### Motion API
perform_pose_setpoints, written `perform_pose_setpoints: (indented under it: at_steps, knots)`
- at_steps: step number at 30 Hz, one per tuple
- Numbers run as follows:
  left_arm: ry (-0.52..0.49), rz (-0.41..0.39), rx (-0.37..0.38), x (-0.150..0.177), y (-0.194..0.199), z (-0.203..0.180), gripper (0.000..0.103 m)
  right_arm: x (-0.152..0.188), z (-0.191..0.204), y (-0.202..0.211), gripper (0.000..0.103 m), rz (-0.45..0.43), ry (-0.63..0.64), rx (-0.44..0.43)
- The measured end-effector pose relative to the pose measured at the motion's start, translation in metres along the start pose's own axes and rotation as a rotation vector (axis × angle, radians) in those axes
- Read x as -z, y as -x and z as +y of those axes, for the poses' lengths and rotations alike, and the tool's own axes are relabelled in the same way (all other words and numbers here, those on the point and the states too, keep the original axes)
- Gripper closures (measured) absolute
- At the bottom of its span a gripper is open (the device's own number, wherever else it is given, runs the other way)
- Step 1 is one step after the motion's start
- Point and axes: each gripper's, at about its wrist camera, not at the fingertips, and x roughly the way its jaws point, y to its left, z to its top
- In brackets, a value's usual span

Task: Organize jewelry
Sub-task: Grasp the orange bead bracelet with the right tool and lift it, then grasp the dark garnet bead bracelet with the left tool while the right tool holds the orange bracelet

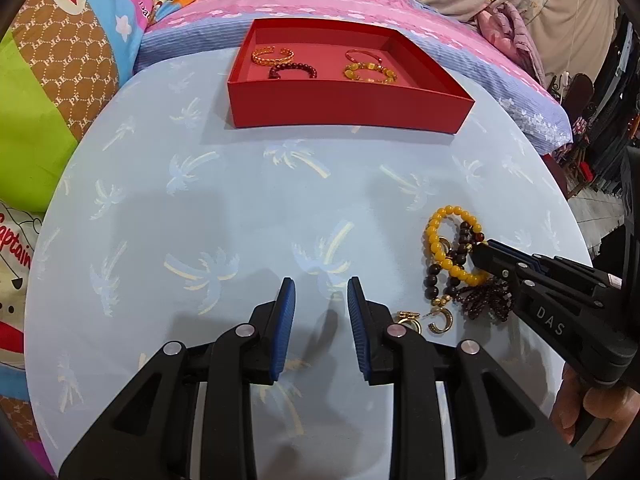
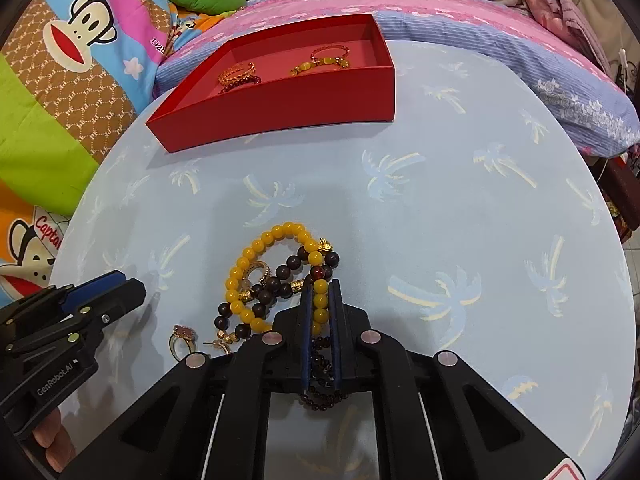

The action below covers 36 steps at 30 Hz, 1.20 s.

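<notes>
Our right gripper (image 2: 321, 300) pinches the yellow bead bracelet (image 2: 256, 264), hiding the tangle beneath; left gripper (image 1: 321, 300) gapes empty. Red box (image 1: 344, 108) holds four bracelets.

Tray (image 2: 280, 108) at table (image 2: 460, 208) far edge, four bracelets inside. Jewelry pile (image 2: 276, 280) on near side, right gripper (image 2: 320, 300) in it, left gripper (image 1: 321, 292) to its left.

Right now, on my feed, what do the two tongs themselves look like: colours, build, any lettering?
Both are matte black plastic linkages with round silver pivot pins and ribbed blue pads on the fingers. The left tongs carry white "GenRobot.AI" lettering on the side, seen from the right camera. The right tongs show "DAS" embossed on the side, seen from the left camera. Bare fingers hold each handle; no cables or sleeves show.
</notes>
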Motion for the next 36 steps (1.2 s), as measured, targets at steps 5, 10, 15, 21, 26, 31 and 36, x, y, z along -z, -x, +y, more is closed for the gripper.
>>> perform_pose_setpoints:
  at_steps: [5, 10, 15, 21, 26, 31, 36]
  knots:
    - [-0.007, -0.001, 0.02, 0.0, 0.003, -0.005, 0.077, -0.005, -0.005, 0.016, 0.096, -0.047, -0.016, -0.009]
    - [-0.04, -0.017, 0.059, -0.002, 0.01, -0.02, 0.077, -0.017, -0.021, 0.042, 0.096, -0.121, -0.054, 0.004]
    - [-0.106, -0.019, 0.12, -0.002, 0.013, -0.052, 0.077, -0.016, -0.045, 0.049, 0.096, -0.127, -0.112, 0.034]
    - [-0.191, 0.018, 0.174, 0.004, -0.003, -0.089, 0.077, -0.004, -0.062, 0.054, 0.096, -0.119, -0.153, 0.034]
    - [-0.203, 0.045, 0.189, 0.009, -0.015, -0.1, 0.085, 0.005, -0.071, 0.052, 0.096, -0.104, -0.172, 0.025]
    - [-0.199, 0.06, 0.223, 0.01, -0.017, -0.098, 0.1, 0.008, -0.075, 0.05, 0.096, -0.1, -0.182, 0.013]
    - [-0.208, 0.05, 0.248, 0.011, -0.01, -0.099, 0.1, 0.006, -0.074, 0.053, 0.096, -0.112, -0.185, 0.003]
